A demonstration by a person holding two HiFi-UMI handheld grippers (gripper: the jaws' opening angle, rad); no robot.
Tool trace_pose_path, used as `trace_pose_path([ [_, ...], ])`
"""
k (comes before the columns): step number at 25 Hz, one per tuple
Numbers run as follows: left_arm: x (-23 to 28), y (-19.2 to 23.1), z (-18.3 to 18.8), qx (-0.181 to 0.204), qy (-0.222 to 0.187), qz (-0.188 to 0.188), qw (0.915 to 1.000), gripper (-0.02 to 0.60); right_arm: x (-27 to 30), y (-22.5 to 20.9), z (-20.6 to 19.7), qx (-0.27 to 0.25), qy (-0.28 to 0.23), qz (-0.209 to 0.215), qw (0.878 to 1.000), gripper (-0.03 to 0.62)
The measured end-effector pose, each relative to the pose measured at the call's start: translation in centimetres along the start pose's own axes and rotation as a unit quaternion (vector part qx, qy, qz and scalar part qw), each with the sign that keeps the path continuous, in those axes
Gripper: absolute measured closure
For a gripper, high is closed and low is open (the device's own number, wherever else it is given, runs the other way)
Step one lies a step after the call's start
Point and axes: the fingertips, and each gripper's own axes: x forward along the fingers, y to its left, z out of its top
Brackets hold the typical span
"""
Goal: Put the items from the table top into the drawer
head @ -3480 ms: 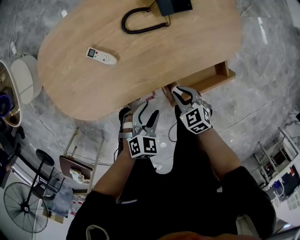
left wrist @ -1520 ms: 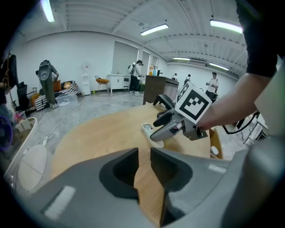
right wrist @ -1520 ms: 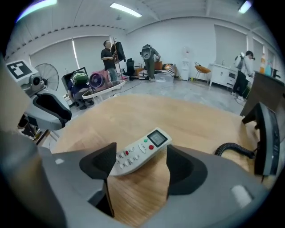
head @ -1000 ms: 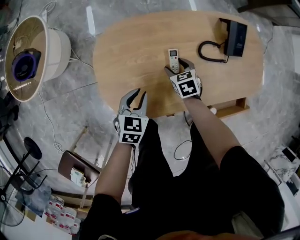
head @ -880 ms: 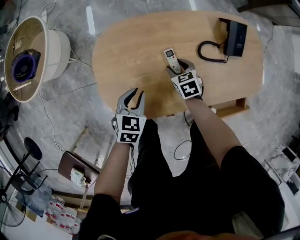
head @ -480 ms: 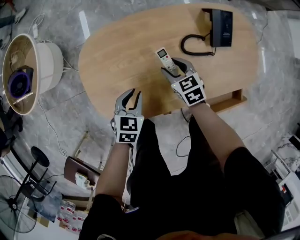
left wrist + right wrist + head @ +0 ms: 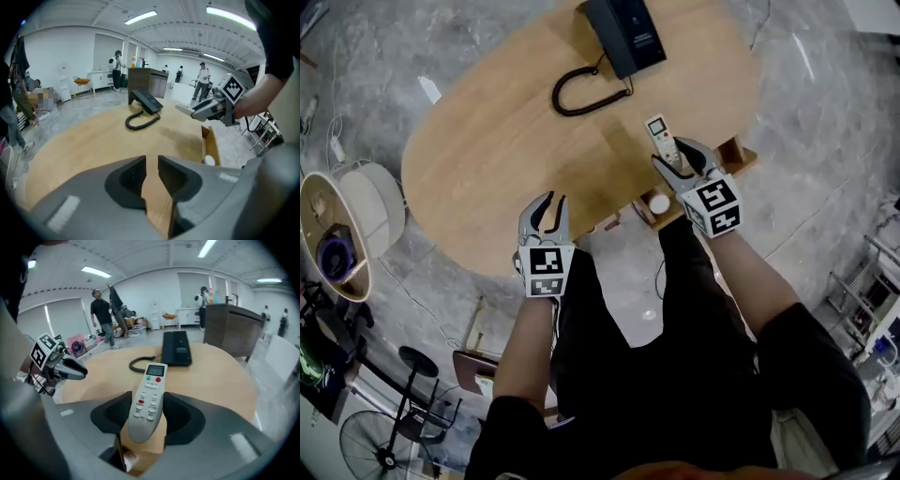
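Someone dressed in a black short-sleeved top (image 7: 802,361) and black trousers (image 7: 609,314), forearms bare. The left gripper (image 7: 547,201) and right gripper (image 7: 673,157) are grey with curved jaws, each with a white cube of black square markers (image 7: 546,272) at its six o'clock end

You stand on a grey marbled floor (image 7: 825,131) that runs all round the oval wooden table (image 7: 487,150). Off the table's left end sits a round white drum (image 7: 356,220), open at the top. Nearer you on that side are a black stool (image 7: 414,360) and a pedestal fan (image 7: 370,448). A metal rack (image 7: 853,295) stands at the far right. The walls (image 7: 61,51) are white, with long strip lights (image 7: 140,18) overhead. Beyond the table's far edge are a dark counter (image 7: 149,80), an orange chair (image 7: 82,81) and people (image 7: 203,77) standing.
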Motion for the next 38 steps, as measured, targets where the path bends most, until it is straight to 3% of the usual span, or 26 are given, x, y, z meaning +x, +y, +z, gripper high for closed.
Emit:
trace_pose_path([
  [3,1.9,-3.3,1.8,0.026,0.006,-0.019,0.9995,0.497,-3.4,-5.8,-5.3,0.067,0.020,-0.049,0.996,0.355],
  [5,3.1,-5.5,3.0,0.050,0.009,-0.034,0.9981,0.497,-5.4,-8.5,-8.7,0.081,0.033,-0.069,0.994,0.355],
  [7,4.2,-7.4,3.9,0.073,0.015,-0.048,0.9960,0.497,-6.7,-9.8,-11.6,0.054,0.046,-0.057,0.996,0.355],
  [11,5.5,-9.7,4.8,0.103,0.025,-0.064,0.9923,0.497,-6.6,-8.7,-15.0,-0.065,0.077,0.019,0.995,0.355],
  [14,6.1,-10.8,5.2,0.112,0.034,-0.071,0.9906,0.497,-5.7,-6.7,-16.8,-0.154,0.095,0.091,0.979,0.355],
  [17,6.8,-12.5,5.6,0.117,0.037,-0.082,0.9891,0.497,-4.9,-4.9,-18.1,-0.214,0.107,0.169,0.956,0.356],
  [22,6.9,-14.9,5.8,0.129,0.036,-0.097,0.9862,0.497,-3.9,-4.2,-19.9,-0.309,0.146,0.231,0.911,0.359],
  [24,6.7,-15.3,5.5,0.130,0.038,-0.101,0.9857,0.497,-3.8,-4.5,-20.6,-0.332,0.158,0.235,0.900,0.359],
  [33,6.6,-14.3,4.2,0.121,0.046,-0.098,0.9868,0.497,0.9,-6.2,-22.5,-0.351,0.208,0.223,0.885,0.361],
  [38,6.4,-13.9,3.4,0.108,0.048,-0.096,0.9883,0.497,2.7,-7.0,-23.4,-0.390,0.238,0.215,0.863,0.361],
])
